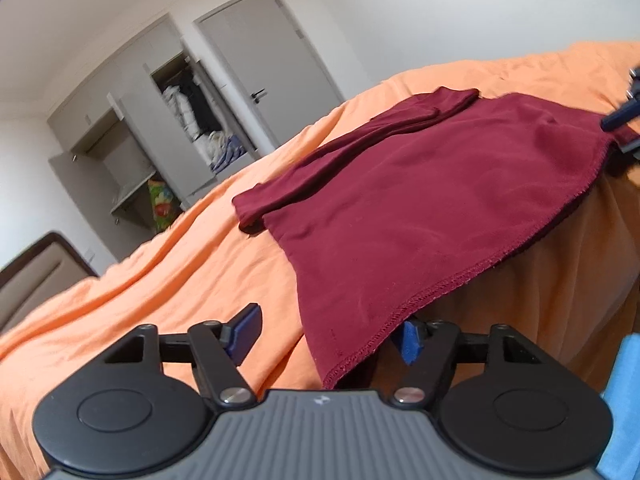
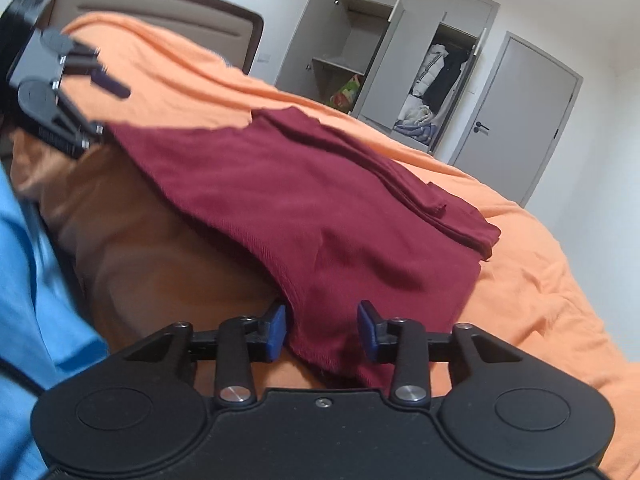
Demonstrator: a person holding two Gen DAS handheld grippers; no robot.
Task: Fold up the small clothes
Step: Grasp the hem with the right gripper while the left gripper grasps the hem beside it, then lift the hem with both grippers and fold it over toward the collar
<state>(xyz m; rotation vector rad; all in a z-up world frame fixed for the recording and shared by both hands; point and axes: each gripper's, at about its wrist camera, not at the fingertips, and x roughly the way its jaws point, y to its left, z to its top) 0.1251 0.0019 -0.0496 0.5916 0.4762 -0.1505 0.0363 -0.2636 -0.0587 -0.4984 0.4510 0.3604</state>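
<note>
Home bedroom: bed (image 1: 160, 272), open wardrobe (image 2: 384, 60), door (image 2: 516, 120).

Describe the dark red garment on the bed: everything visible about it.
The maroon garment looks like soft knit with a stitched hem. It lies on the orange bedspread, its far part folded into a narrow layered band, its near edge hanging over the bedside. The open left claw and right claw each straddle a hem corner.

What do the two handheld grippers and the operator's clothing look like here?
Both the left gripper and right gripper have black bodies with two round discs, black linkage arms on silver pivot bolts, and blue finger pads. The left one carries a grey ribbed centre plate with a small white logo. No cables show. The person wears a light blue garment.
</note>
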